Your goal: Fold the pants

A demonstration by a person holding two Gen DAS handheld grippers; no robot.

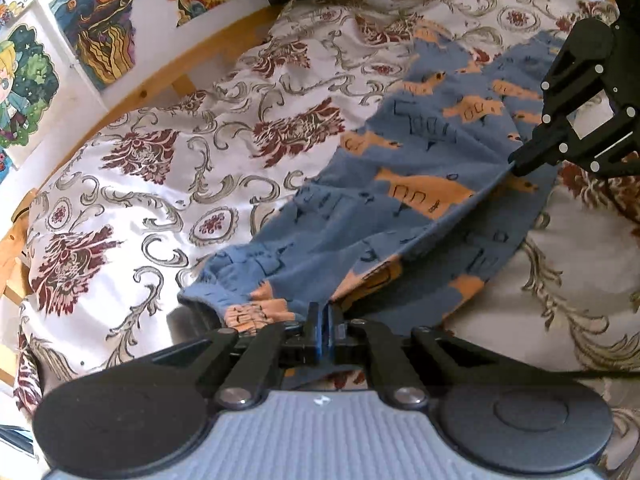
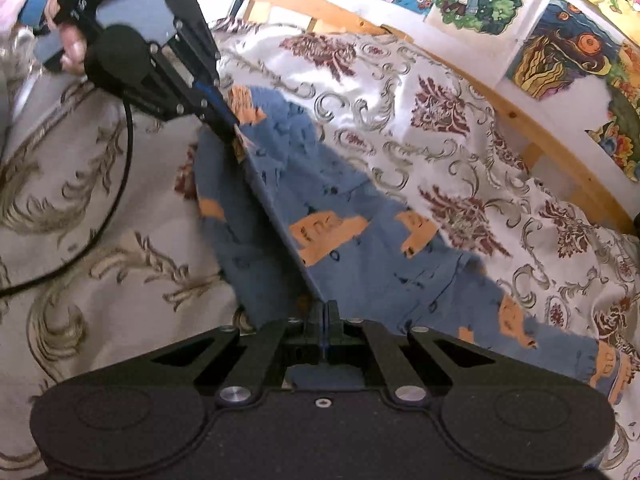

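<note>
Blue pants with orange animal prints lie across a patterned bedspread. My left gripper is shut on the pants' edge near a cuff. My right gripper pinches the same stretched edge farther along, at the right of the left wrist view. In the right wrist view the pants run diagonally, with my right gripper shut on the taut fold and my left gripper clamped on it at the upper left. The raised edge between them forms a straight ridge.
A wooden bed frame curves behind the bedspread, with colourful drawings on the wall beyond. A black cable trails from the left gripper over the cover. A person's hand holds the left gripper.
</note>
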